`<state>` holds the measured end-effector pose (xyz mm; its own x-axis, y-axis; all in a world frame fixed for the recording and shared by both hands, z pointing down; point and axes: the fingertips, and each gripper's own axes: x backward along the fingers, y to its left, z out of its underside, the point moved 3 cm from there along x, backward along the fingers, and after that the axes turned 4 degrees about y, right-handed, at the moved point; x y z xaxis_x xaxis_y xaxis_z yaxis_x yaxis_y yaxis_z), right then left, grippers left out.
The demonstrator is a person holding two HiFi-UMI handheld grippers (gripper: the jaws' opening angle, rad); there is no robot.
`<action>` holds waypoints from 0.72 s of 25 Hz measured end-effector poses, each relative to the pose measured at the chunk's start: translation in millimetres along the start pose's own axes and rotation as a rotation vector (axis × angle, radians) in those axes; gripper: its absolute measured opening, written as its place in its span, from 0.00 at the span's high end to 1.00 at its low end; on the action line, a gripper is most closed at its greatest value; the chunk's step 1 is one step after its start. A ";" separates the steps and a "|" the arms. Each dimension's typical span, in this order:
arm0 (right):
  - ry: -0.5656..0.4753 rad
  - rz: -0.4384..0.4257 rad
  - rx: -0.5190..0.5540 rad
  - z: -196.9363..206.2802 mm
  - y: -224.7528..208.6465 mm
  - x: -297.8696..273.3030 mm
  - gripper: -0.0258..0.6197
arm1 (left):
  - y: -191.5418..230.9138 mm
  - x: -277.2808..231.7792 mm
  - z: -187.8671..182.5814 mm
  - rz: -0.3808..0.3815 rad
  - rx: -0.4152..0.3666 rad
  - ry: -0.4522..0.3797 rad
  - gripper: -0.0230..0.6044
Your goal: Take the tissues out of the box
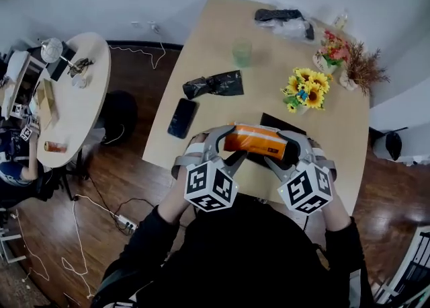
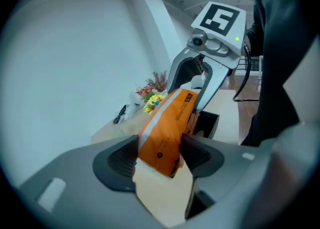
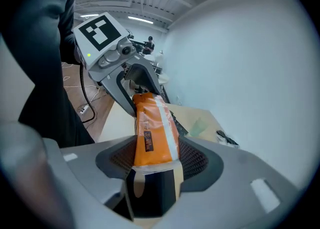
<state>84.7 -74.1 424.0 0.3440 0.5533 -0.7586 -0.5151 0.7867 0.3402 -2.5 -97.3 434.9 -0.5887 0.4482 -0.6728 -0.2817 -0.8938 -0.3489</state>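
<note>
dark sleeves fill the bottom of the head view. just past them the left hand-held gripper (image 1: pixel 216 148) and the right hand-held gripper (image 1: pixel 293 153) clamp the orange pack (image 1: pixel 259 141) of tissues, one at each end. it is held up off the table (image 1: pixel 215 37), with the black box (image 1: pixel 285 125) right behind and under it.

left gripper view now: the left hand-held gripper (image 2: pixel 159 157) grasps the pack (image 2: pixel 167 120) near one corner, a shallow bite. the box (image 2: pixel 208 124) sits open below the far end.

right gripper view: the right hand-held gripper (image 3: pixel 152 159) is clenched on the other end of the pack (image 3: pixel 156 130), pads flat on both faces.

the danger, as i judge it: that wrapper looks soft. if the hands drift apart or one rises faster, it could slide out of the shallow left grip or tear, and drop back onto the box or table.

hard to tell: whether the pack has cleared the box rim. the dark shape under its end in the right gripper view may be the box. the print is unreadable.
</note>
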 end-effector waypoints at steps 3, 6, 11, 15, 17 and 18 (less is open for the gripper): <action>-0.029 -0.051 0.052 -27.3 12.7 -19.0 0.57 | 10.3 18.6 29.5 -0.042 0.054 0.038 0.55; -0.048 -0.094 0.093 -47.5 23.6 -33.6 0.57 | 16.5 32.7 52.3 -0.074 0.098 0.065 0.55; -0.059 -0.136 0.127 -63.0 32.9 -49.5 0.57 | 21.3 41.8 73.5 -0.102 0.136 0.099 0.55; -0.062 -0.150 0.121 -64.6 35.0 -56.8 0.57 | 22.9 40.6 80.2 -0.098 0.140 0.113 0.55; -0.059 -0.149 0.114 -64.0 34.9 -60.5 0.57 | 24.3 37.8 82.7 -0.089 0.138 0.117 0.55; -0.056 -0.150 0.109 -63.3 35.0 -62.4 0.57 | 24.8 36.1 84.0 -0.083 0.137 0.119 0.55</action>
<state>-4.5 -98.4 448.0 0.4547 0.4399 -0.7744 -0.3678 0.8846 0.2866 -94.4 -104.6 456.8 -0.4674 0.5118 -0.7208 -0.4310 -0.8438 -0.3197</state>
